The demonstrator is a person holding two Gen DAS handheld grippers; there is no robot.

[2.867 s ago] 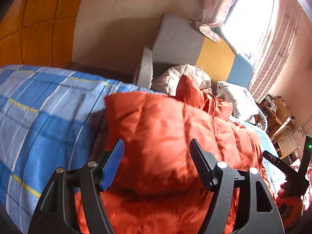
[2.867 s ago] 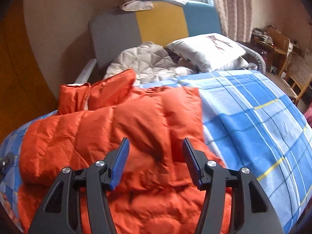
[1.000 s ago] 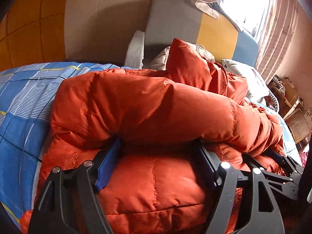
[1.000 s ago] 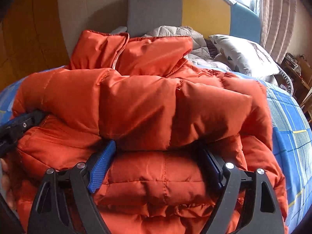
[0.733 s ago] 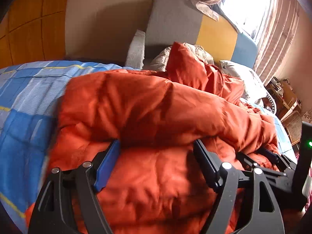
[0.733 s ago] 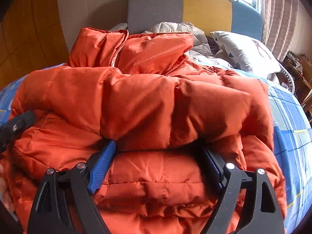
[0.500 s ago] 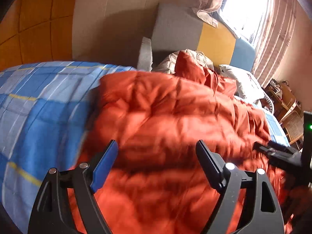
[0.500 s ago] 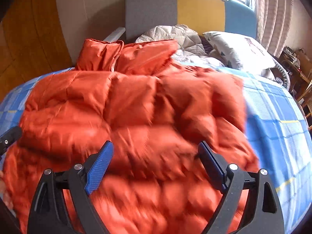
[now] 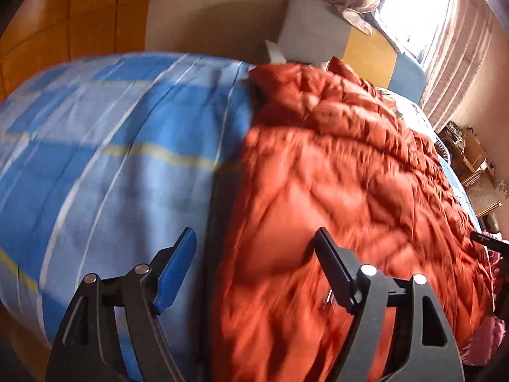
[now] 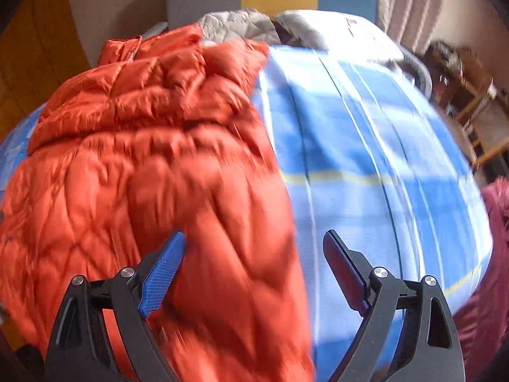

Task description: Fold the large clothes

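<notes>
An orange puffer jacket lies spread on the bed with the blue checked sheet. My left gripper is open and empty, above the jacket's left edge where it meets the sheet. In the right wrist view the jacket fills the left half and the sheet the right. My right gripper is open and empty, above the jacket's right edge. Both views are motion-blurred.
A grey, yellow and blue headboard stands at the far end, with a grey quilt and a white pillow in front of it. Wooden furniture stands to the bed's right. A dark red garment lies at the right edge.
Both grippers have pulled back out from under the jacket's folded bulk and moved apart, left one leftward, right one rightward. The jacket now lies flatter on the bed.
</notes>
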